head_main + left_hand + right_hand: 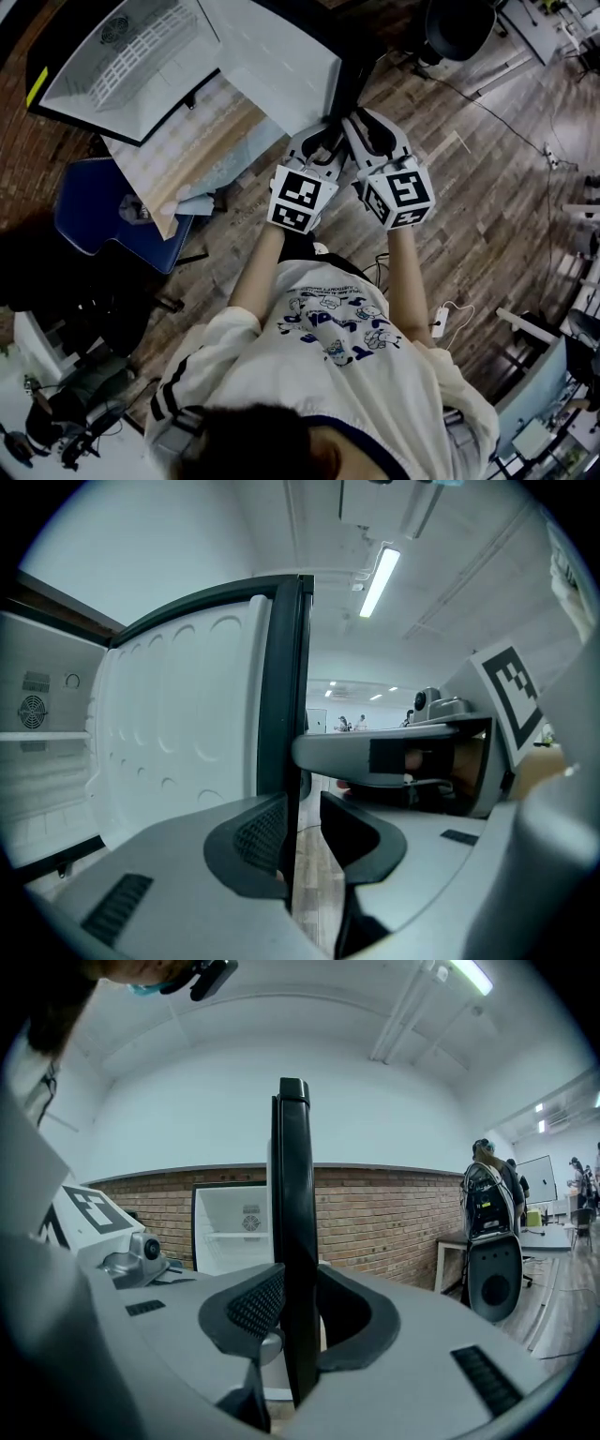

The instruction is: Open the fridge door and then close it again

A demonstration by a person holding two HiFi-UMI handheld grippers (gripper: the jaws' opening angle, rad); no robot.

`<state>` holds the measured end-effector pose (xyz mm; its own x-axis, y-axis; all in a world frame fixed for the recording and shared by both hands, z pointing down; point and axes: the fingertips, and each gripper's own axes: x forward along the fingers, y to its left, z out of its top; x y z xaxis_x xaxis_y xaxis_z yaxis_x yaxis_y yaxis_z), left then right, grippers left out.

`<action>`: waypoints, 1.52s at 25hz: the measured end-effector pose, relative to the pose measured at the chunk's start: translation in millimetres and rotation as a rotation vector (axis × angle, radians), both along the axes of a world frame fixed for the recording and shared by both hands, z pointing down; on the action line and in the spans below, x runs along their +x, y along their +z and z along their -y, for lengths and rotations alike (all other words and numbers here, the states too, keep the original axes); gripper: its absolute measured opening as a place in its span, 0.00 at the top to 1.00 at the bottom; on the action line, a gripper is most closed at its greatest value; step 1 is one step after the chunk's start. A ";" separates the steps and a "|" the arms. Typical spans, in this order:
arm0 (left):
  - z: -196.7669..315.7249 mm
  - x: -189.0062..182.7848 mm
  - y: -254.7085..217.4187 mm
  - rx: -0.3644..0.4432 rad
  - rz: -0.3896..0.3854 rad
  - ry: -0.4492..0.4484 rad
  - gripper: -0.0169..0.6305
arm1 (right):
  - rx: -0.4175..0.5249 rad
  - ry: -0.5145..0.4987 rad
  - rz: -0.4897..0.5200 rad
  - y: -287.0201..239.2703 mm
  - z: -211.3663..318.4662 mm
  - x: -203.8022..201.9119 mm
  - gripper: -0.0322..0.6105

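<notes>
Your left gripper [302, 829] straddles the free edge of the fridge door [272, 66] without clamping it. Its jaws stand narrow, and one pad [255, 834] lies against the dark edge strip. A slit of floor shows between that edge and the other pad [354, 829].

Your right gripper [300, 1309] is clenched on the same edge, with both pads pressed flat to the dark strip from either side. It sits just beside the left one, slightly farther from the fridge [122, 56]. Each gripper's marker cube points back toward you.

That door stands swung wide open from the fridge. Its white moulded inner face is turned toward the cabinet, and its free edge is the part farthest from the fridge. From your head camera the cabinet gapes open, with white shelves and a small round fan grille visible inside.

From the right gripper's camera, a brick wall [394, 1213] runs behind the fridge. Below the fridge in your head view, a blue chair [94, 211] stands close by. The wooden floor [469, 216] spreads out beyond the door, well away from the fridge.
</notes>
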<state>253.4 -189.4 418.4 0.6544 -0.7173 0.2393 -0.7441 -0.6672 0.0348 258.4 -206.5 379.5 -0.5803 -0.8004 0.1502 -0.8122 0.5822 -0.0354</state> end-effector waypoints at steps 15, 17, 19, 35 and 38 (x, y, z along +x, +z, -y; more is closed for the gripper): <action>33.4 17.5 2.3 -0.009 0.017 0.121 0.79 | 0.006 0.088 -0.001 0.1 50.6 40.5 0.79; 37.5 16.4 2.4 -0.009 0.020 0.121 0.79 | 0.003 0.082 0.005 0.3 55.3 44.7 0.79; 41.1 16.1 1.6 -0.009 0.021 0.121 0.79 | 0.002 0.078 0.004 0.1 59.6 48.5 0.79; 53.3 9.2 1.7 0.000 0.022 0.104 0.79 | -0.008 0.059 0.010 3.8 75.1 55.8 0.79; 51.4 6.1 1.5 0.001 0.024 0.093 0.79 | -0.010 0.052 0.014 3.8 74.8 55.7 0.79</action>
<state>259.5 -240.8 419.8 0.7124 -0.6538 0.2551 -0.6795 -0.7335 0.0174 314.1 -281.3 383.2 -0.5400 -0.8281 0.1506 -0.8408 0.5387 -0.0531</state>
